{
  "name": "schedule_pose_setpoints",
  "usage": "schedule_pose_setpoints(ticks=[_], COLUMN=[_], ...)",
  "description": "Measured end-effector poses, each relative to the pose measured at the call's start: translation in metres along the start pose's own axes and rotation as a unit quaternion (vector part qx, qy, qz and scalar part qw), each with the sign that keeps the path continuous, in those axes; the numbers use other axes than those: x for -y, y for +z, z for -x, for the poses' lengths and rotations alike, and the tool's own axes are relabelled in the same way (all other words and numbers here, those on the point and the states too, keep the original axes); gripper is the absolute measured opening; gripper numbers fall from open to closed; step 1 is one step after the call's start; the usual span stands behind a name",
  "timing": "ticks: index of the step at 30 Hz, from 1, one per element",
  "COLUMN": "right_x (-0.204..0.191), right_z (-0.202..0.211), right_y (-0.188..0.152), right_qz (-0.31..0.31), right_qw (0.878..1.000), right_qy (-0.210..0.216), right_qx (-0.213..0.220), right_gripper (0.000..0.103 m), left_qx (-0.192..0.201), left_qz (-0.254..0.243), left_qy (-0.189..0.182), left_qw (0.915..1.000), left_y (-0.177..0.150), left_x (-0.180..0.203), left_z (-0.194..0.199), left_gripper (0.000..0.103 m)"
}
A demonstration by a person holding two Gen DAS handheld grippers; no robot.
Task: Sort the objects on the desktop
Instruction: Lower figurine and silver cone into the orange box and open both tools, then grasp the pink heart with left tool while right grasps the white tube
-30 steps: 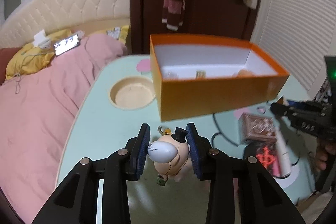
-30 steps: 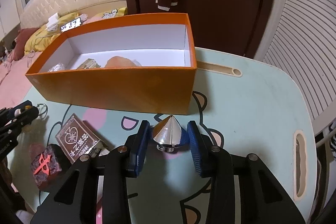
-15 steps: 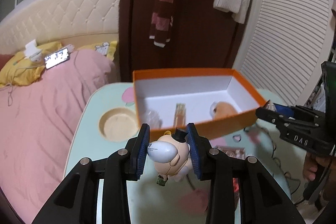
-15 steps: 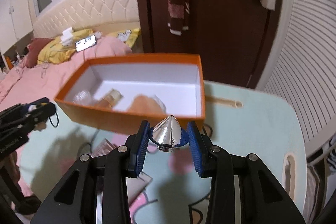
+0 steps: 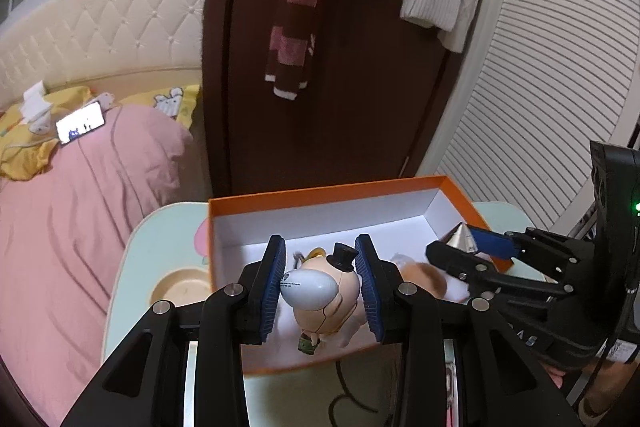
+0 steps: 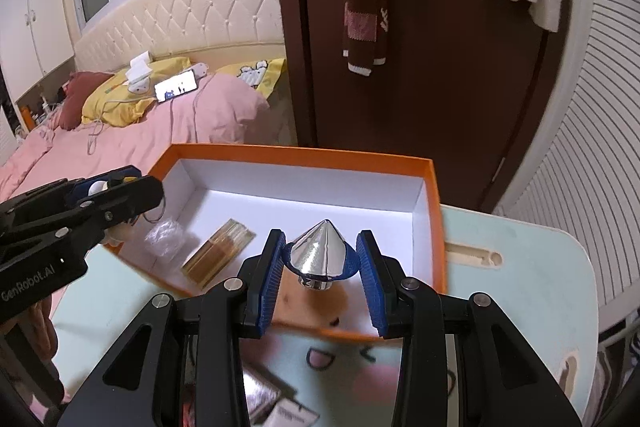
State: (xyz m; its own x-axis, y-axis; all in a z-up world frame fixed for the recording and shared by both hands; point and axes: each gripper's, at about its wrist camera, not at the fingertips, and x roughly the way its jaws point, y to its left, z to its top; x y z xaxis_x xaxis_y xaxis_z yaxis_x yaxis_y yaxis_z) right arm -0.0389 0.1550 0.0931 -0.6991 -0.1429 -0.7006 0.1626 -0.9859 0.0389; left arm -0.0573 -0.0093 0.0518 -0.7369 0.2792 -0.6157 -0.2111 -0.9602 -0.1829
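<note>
Two handheld grippers, each loaded. Left gripper [image 5: 320,281]: clenched on one cartoon figurine [image 5: 320,291] with a black top hat, held above the near-left part of the orange box [image 5: 320,195]. Right gripper [image 6: 320,273]: clenched on one chrome cone [image 6: 318,253], poised over the near-right part of the same box. Judged step: release into the box; best done by lowering each item close to the white floor before opening, figurine clear of the contents, cone kept off the peach-coloured soft toy [image 6: 316,301] directly beneath it. Box contents, counted: one amber rectangular bottle [image 6: 218,253], one crumpled clear wrapper [image 6: 164,235], one peach toy. Beyond, on the mint cartoon table [image 6: 520,291]: one round recessed cup well [image 5: 180,287].
</note>
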Motion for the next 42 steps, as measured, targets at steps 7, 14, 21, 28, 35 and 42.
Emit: schedule_pose_setpoints(ticks=[7, 14, 21, 28, 35, 42], right_x=[0.004, 0.002, 0.003, -0.003, 0.002, 0.028], right_z=[-0.026, -0.036, -0.039, -0.029, -0.008, 0.022], right_y=[0.001, -0.001, 0.001, 0.0, 0.001, -0.009], right_qz=[-0.007, -0.004, -0.009, -0.008, -0.02, -0.064], right_qw=[1.0, 1.0, 0.999, 1.0, 0.999, 0.997], right_qy=[0.0, 0.001, 0.011, 0.019, 0.023, 0.026], right_qx=[-0.022, -0.031, -0.031, -0.009, 0.021, 0.046], right_gripper=[0.039, 0.038, 0.039, 0.06, 0.063, 0.063], left_qx=[-0.023, -0.034, -0.037, -0.015, -0.002, -0.017], left_qz=[0.007, 0.0, 0.005, 0.019, 0.018, 0.038], left_qy=[-0.004, -0.002, -0.002, -0.003, 0.014, 0.008], left_qw=[0.9997, 0.9994, 0.9993, 0.9997, 0.9997, 0.9991], left_y=[-0.005, -0.009, -0.008, -0.012, -0.019, -0.048], left_x=[-0.004, -0.002, -0.006, -0.012, -0.018, -0.025], left_z=[-0.023, -0.033, -0.037, -0.017, 0.011, 0.048], left_gripper=[0.034, 0.034, 0.047, 0.051, 0.064, 0.064])
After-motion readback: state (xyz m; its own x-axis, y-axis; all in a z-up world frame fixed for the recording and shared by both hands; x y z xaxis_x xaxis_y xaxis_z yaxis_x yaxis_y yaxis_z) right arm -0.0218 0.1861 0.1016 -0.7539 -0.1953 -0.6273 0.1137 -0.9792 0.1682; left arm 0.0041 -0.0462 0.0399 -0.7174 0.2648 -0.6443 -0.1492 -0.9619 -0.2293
